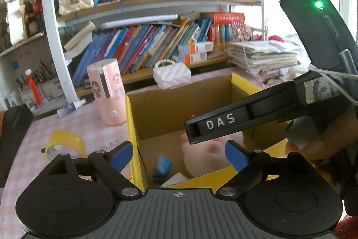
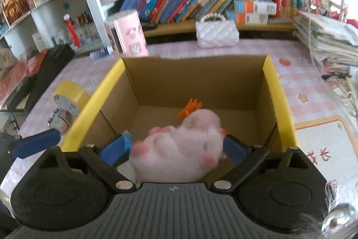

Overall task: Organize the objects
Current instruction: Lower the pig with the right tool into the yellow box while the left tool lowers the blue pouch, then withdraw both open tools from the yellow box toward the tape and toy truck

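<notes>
The pink plush toy [image 2: 181, 149] is right in front of the right gripper [image 2: 176, 149], between its two blue fingers [image 2: 114, 148], over the open cardboard box [image 2: 277, 104]. The picture is blurry there, so I cannot tell if the fingers squeeze the toy or have let it go. The fingers look wide apart. The toy's long side runs from left to right, across the fingers. It sits low in the box, near the front wall.

The left gripper [image 1: 179, 155] is open and holds nothing. It is just beside the box's left front corner. The right gripper is much nearer to the toy.

A roll of yellow tape [image 1: 67, 141] waits on the desk [image 1: 29, 149], left of the box, nearer to the left gripper.
</notes>
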`<state>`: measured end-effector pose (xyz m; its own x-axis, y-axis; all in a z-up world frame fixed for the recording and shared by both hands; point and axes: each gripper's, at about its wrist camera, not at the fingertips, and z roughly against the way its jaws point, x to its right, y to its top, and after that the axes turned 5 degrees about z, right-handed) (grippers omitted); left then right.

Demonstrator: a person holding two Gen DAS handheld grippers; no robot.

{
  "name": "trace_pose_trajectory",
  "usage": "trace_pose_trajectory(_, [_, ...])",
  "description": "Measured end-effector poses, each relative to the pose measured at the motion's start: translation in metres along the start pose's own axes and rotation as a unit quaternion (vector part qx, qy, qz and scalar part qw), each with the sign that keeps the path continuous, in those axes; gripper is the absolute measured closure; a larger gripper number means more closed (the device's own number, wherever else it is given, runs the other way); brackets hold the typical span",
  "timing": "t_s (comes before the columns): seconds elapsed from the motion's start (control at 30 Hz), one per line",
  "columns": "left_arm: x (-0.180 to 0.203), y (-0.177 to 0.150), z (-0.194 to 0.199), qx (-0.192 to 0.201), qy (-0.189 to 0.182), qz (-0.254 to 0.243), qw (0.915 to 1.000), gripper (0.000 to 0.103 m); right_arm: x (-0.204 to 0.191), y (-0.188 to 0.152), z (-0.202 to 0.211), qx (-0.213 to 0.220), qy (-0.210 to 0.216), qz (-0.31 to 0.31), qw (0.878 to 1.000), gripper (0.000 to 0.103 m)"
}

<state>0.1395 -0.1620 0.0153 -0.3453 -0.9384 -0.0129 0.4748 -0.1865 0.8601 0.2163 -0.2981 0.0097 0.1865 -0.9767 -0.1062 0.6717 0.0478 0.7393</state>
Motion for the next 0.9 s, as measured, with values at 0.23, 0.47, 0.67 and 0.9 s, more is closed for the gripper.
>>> trace_pose_trajectory(0.23, [-0.005, -0.005, 0.023, 0.031, -0.011, 0.009, 0.9994, 0.009, -0.008, -0.009, 0.035, 0.045, -0.025, -0.014, 0.999, 0.006])
trace_pose_trajectory(0.47, [-0.018, -0.015, 0.051, 0.047, -0.018, 0.027, 0.9984, 0.009, -0.018, -0.028, 0.070, 0.086, -0.079, -0.029, 0.993, 0.006])
trace_pose_trajectory(0.67, [-0.034, -0.031, 0.077, 0.049, -0.017, 0.039, 0.9979, 0.008, -0.033, -0.056, 0.099, 0.106, -0.119, -0.050, 0.986, 0.006])
trace_pose_trajectory(0.9, [-0.051, -0.060, 0.104, 0.026, 0.015, 0.045, 0.9985, 0.008, -0.065, -0.097, 0.117, 0.091, -0.167, -0.049, 0.981, 0.007])
